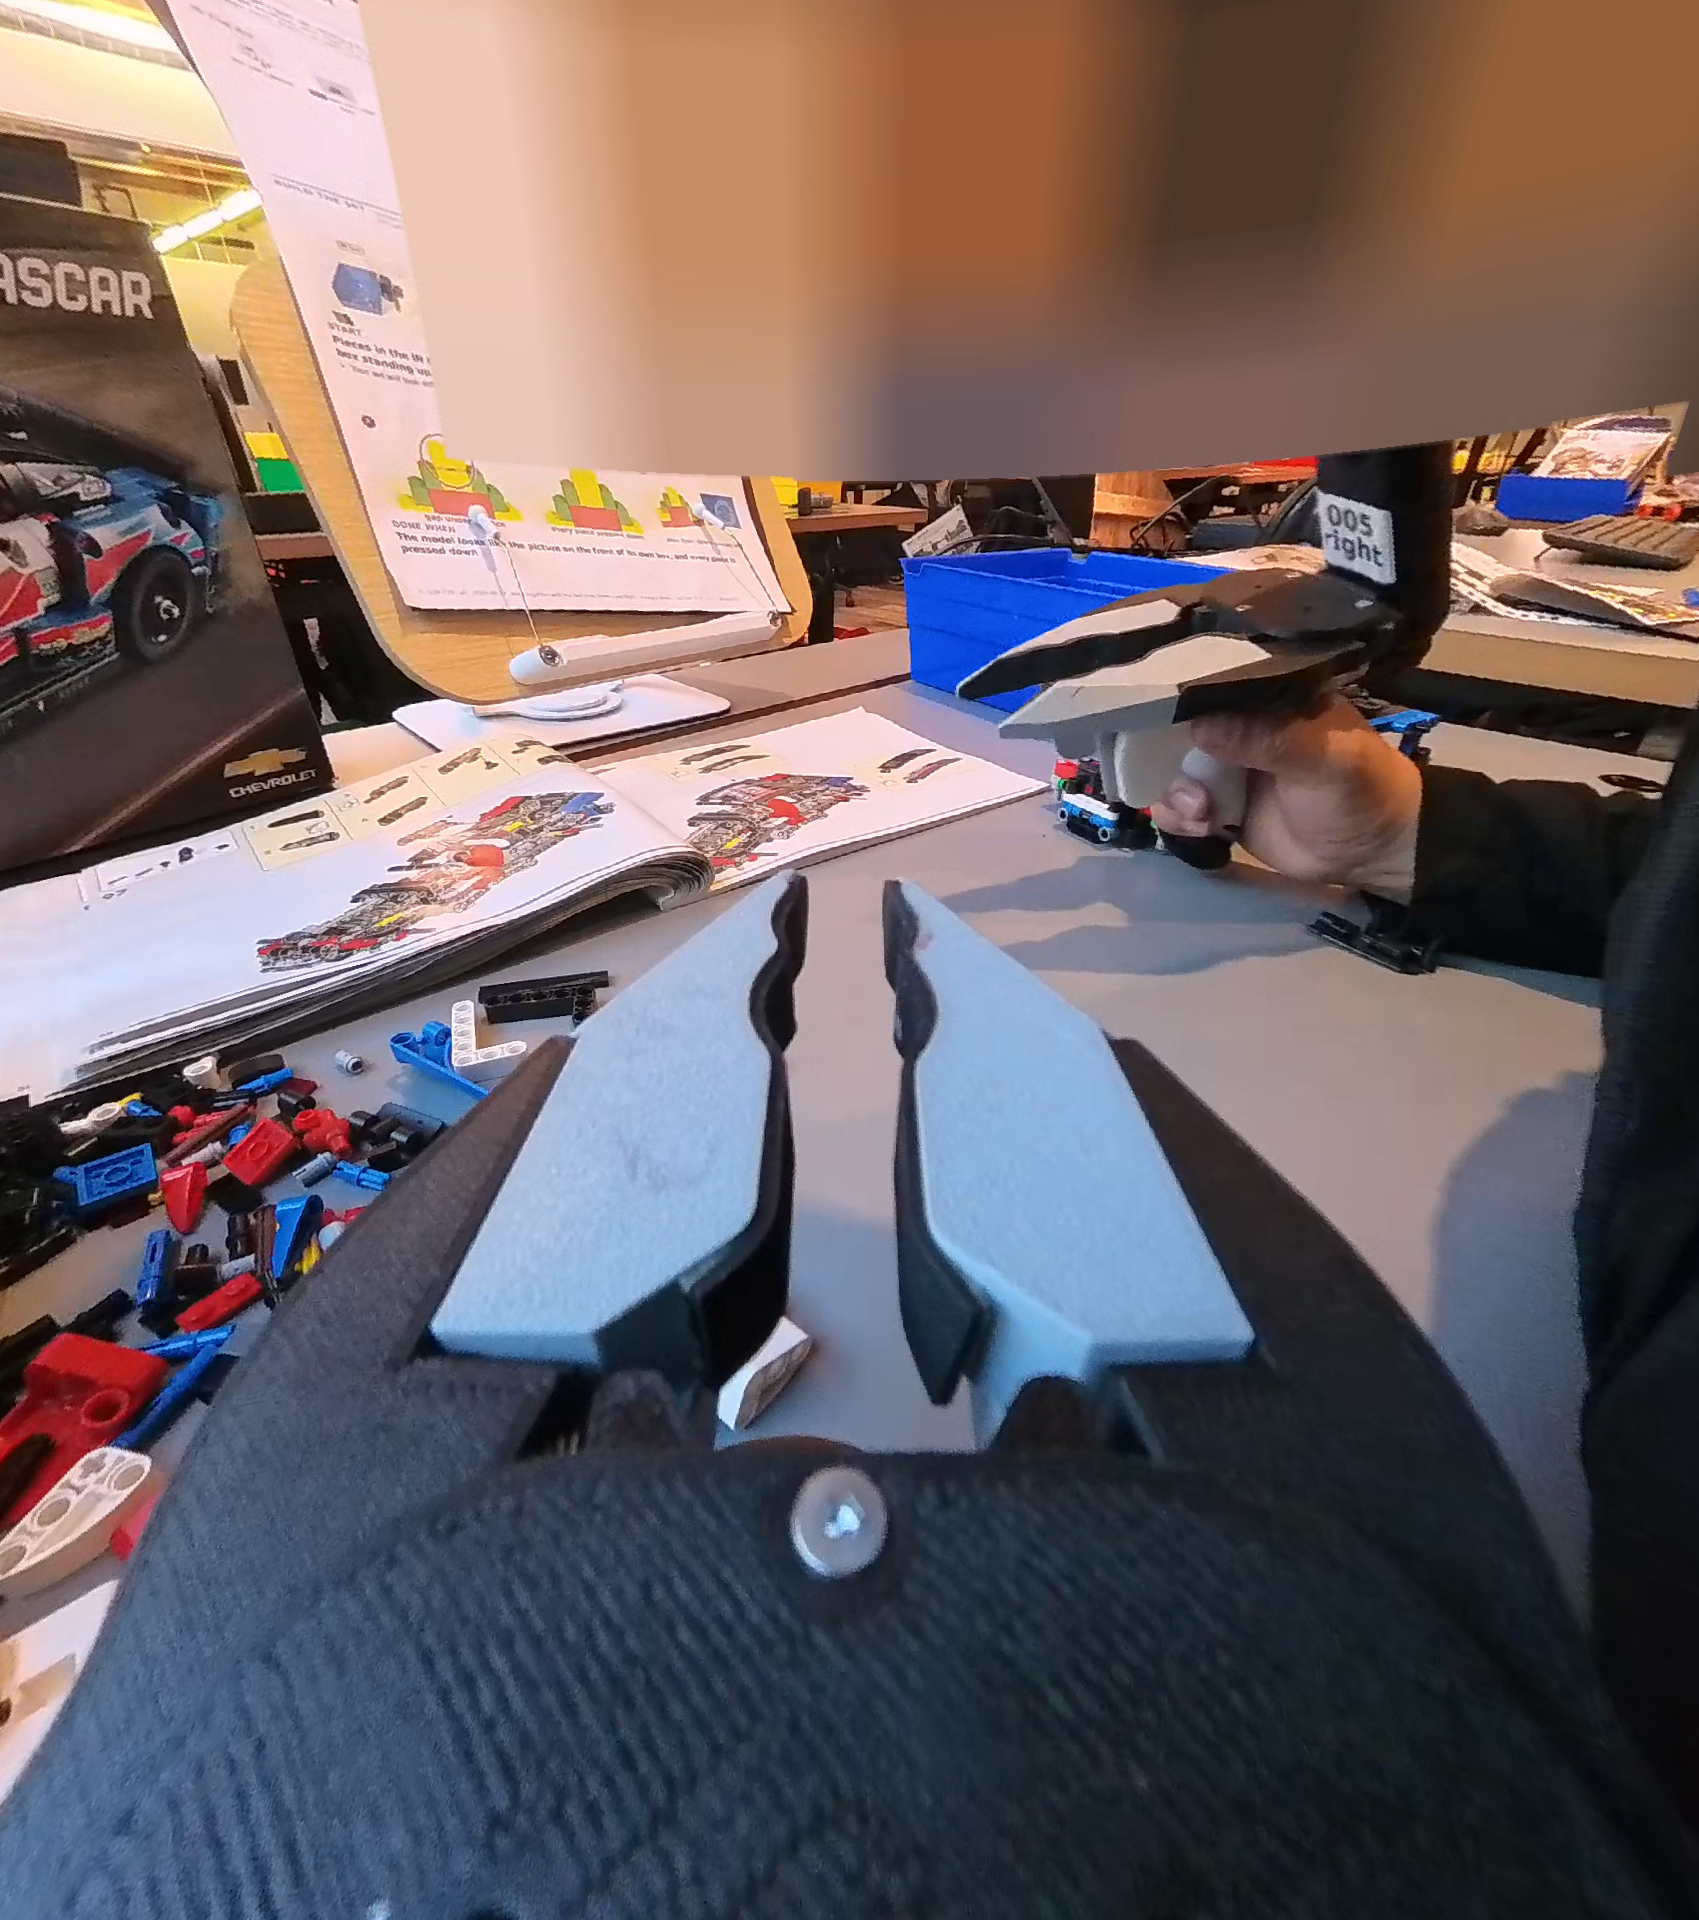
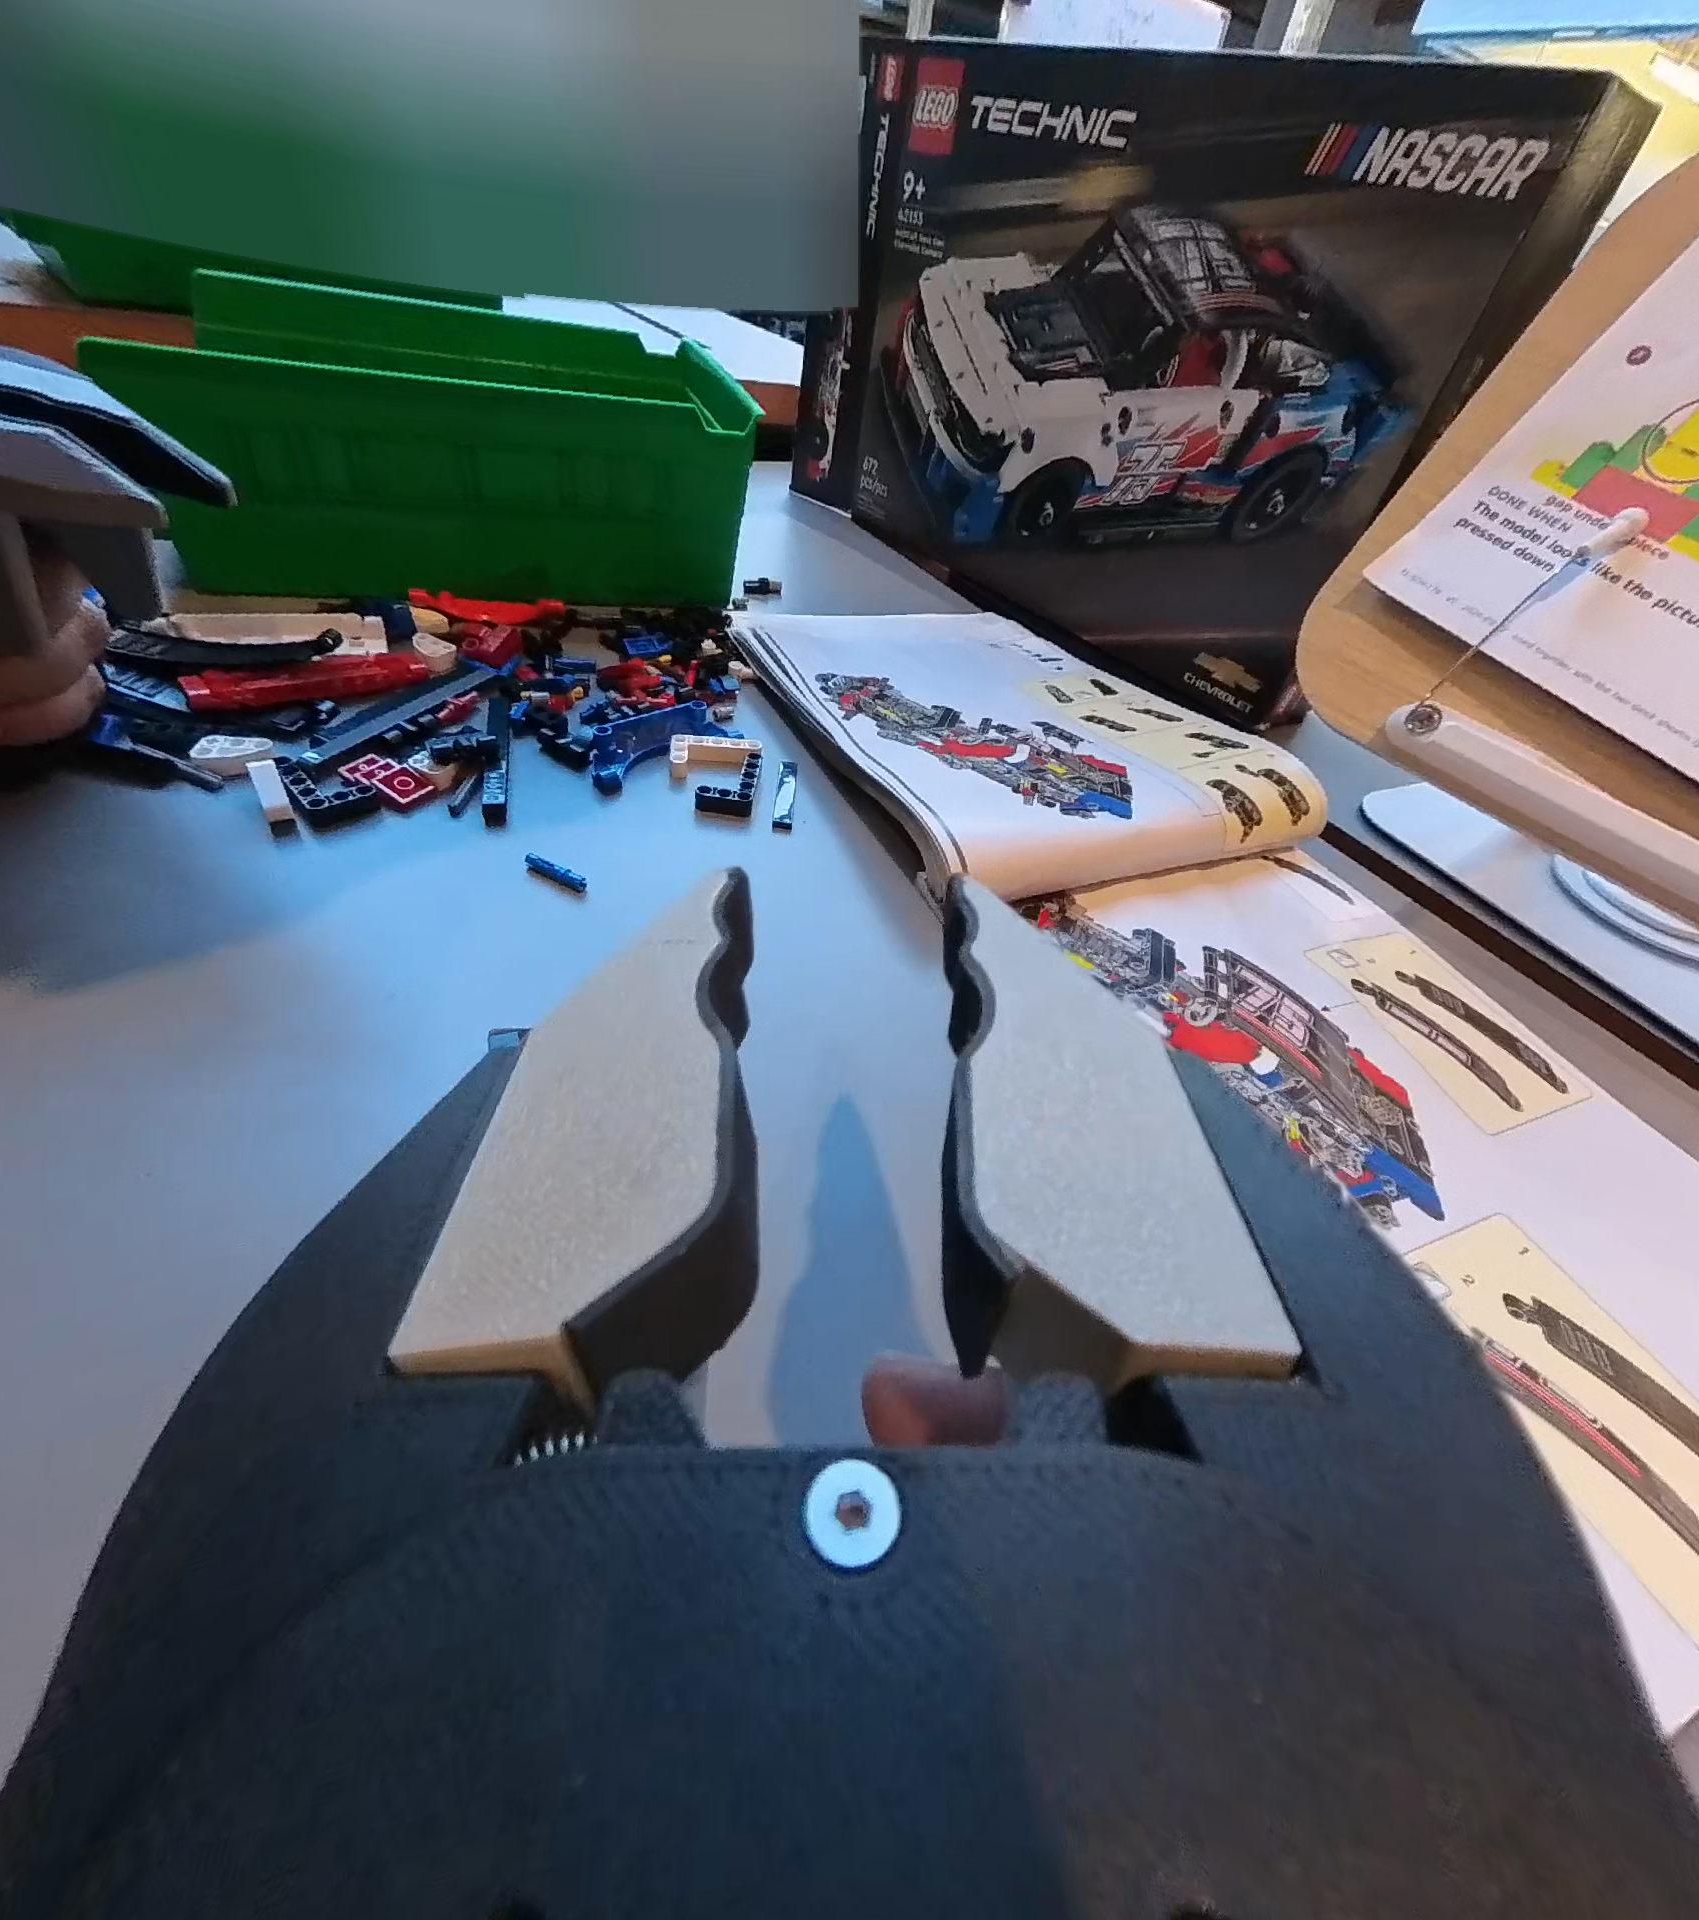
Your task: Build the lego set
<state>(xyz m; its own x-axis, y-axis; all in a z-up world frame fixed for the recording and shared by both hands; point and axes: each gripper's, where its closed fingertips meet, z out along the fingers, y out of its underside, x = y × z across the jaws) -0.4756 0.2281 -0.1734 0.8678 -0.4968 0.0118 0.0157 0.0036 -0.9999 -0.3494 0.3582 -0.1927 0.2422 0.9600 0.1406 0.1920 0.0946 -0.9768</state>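
Both the left gripper (image 1: 845, 904) and right gripper (image 2: 845, 914) hover over the counter (image 2: 149, 1143), fingers slightly parted, holding nothing. The loose lego pieces (image 2: 471, 717) lie scattered before the green bin (image 2: 450, 468); the open instruction booklet (image 2: 1021, 758) runs lengthwise toward the set's box (image 2: 1240, 343).

Right gripper (image 2: 845, 935) empty, jaws apart, over bare grey table (image 2: 201, 1143). Loose parts pile (image 2: 471, 707) far left, green bin (image 2: 450, 468) behind it. Open manual (image 2: 1084, 790) right of the tips, set box (image 2: 1219, 343) upright beyond. Left gripper (image 2: 45, 447) at left edge.
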